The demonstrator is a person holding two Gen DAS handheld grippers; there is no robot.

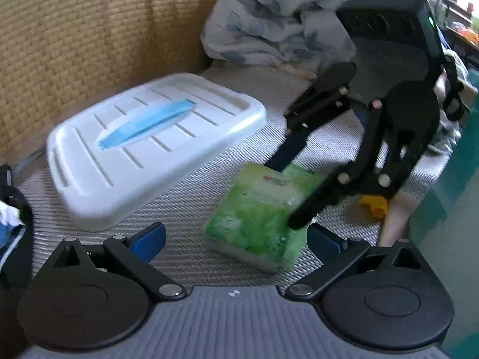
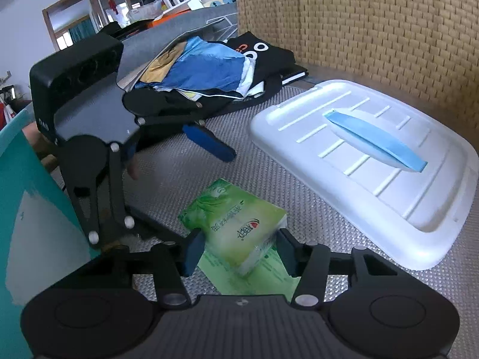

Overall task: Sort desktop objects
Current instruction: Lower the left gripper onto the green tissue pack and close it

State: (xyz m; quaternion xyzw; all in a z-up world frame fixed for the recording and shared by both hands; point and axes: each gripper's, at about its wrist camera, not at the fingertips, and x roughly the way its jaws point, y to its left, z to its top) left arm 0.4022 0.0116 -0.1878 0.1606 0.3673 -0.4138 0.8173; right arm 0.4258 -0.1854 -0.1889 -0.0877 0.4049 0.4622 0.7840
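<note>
Grey ribbed matting (image 2: 191, 161) is covering the surface, and a green tissue pack (image 2: 236, 224) is lying on it, soft and rectangular in glossy printed film. The right gripper (image 2: 239, 246) is straddling the pack's near end, its blue pads (image 2: 191, 251) sitting at either side of it; its jaws are half closed, and whether the pads are already pressing the film is hard to judge from this angle. The left gripper (image 1: 236, 239) is hovering beside the pack with its jaws spread wide and nothing between them, its blue fingertips (image 1: 149, 239) well apart. Just beside the pack a white moulded plastic lid (image 1: 149, 149) is resting, ribbed with shallow grooves and carrying a light-blue handle (image 1: 146, 122). A small yellow object (image 1: 374, 205) is lying near the right gripper. Behind everything a woven straw-coloured panel (image 2: 374, 30) is rising, with a rumpled floral quilt (image 1: 278, 15) and a heap of folded clothes (image 2: 215, 71) at the far edges. A teal wall (image 2: 18, 194) is bordering one side.
</note>
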